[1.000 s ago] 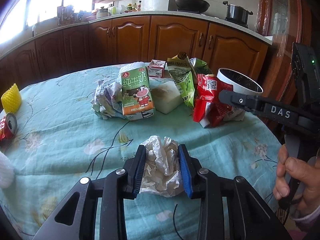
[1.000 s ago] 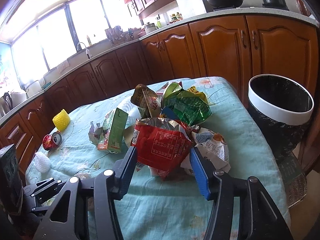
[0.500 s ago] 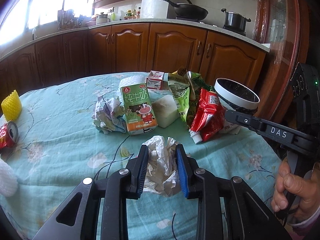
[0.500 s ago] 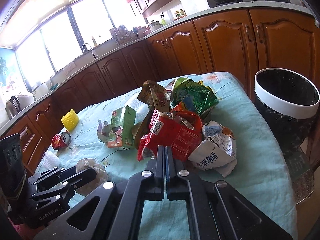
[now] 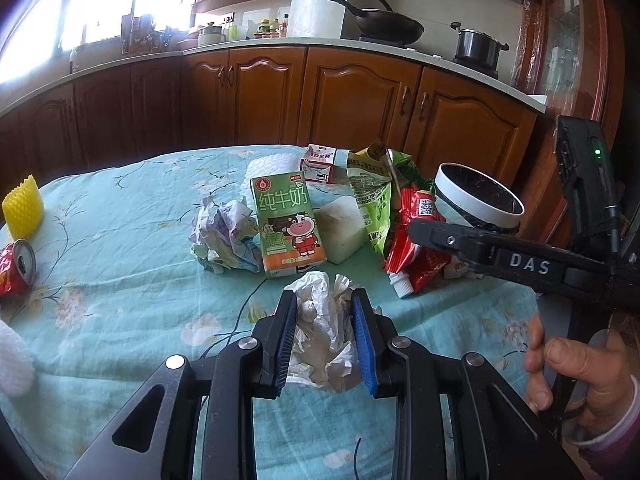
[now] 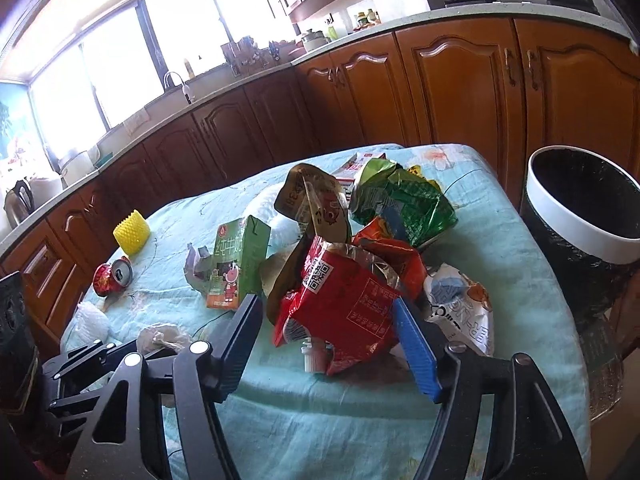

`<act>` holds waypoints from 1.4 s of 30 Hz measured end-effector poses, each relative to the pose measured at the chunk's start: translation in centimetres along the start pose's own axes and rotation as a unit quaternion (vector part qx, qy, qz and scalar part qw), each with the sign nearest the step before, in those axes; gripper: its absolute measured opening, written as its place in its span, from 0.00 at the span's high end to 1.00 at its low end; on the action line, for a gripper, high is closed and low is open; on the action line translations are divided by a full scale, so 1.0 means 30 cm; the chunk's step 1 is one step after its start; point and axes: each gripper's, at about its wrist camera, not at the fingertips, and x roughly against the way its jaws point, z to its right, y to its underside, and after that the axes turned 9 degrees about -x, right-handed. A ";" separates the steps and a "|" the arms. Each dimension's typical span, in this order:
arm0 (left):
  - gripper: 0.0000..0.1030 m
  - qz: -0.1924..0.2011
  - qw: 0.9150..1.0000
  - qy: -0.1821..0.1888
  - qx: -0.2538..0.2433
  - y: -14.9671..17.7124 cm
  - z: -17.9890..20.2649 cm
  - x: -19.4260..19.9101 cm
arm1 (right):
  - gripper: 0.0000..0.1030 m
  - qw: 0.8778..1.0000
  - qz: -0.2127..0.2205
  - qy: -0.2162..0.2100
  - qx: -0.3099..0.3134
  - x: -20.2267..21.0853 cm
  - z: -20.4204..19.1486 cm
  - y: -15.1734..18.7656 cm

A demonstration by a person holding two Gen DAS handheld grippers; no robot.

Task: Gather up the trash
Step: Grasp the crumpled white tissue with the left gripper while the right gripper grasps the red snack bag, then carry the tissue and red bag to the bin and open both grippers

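From the left wrist view, the left gripper (image 5: 325, 334) had its jaws pinching a crumpled white paper wad (image 5: 324, 320), held low over the teal floral cloth of the counter (image 5: 120, 300); just beyond it stood a green milk carton (image 5: 289, 226), with a ball of crumpled printed paper (image 5: 224, 240) touching its left side and a white foam block (image 5: 340, 228) at its right; a red snack bag (image 5: 416, 248) lay further right, partly behind the right gripper (image 5: 424, 232); a crushed red can (image 5: 16, 266) and a yellow foam sleeve (image 5: 22, 206) sat near the left edge; from the right wrist view, the right gripper (image 6: 328, 328) had its jaws spread wide on either side of the red snack bag (image 6: 340, 304), whether touching it I could not tell; a green snack bag (image 6: 400, 204) lay behind, and the white-rimmed bin (image 6: 576, 220) with a black liner stood beside the counter on the right.
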 end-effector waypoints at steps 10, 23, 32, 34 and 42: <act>0.74 0.005 1.000 0.007 0.007 -0.016 -0.014 -0.002 | 0.73 1.000 -0.001 -0.003 0.002 0.002 0.008 0.021; 0.74 0.026 0.997 0.072 -0.017 -0.145 0.084 -0.036 | 0.73 0.997 0.069 -0.025 -0.038 0.264 0.104 -0.049; 0.73 0.019 0.993 0.107 -0.048 -0.276 0.206 -0.183 | 0.73 0.994 0.089 0.006 -0.069 0.329 0.279 -0.100; 0.73 0.015 0.992 0.116 -0.052 -0.305 0.236 -0.222 | 0.73 0.993 0.089 0.011 -0.082 0.331 0.330 -0.114; 0.73 -0.007 0.989 0.136 -0.065 -0.442 0.334 -0.392 | 0.73 0.988 0.084 0.035 -0.125 0.328 0.539 -0.204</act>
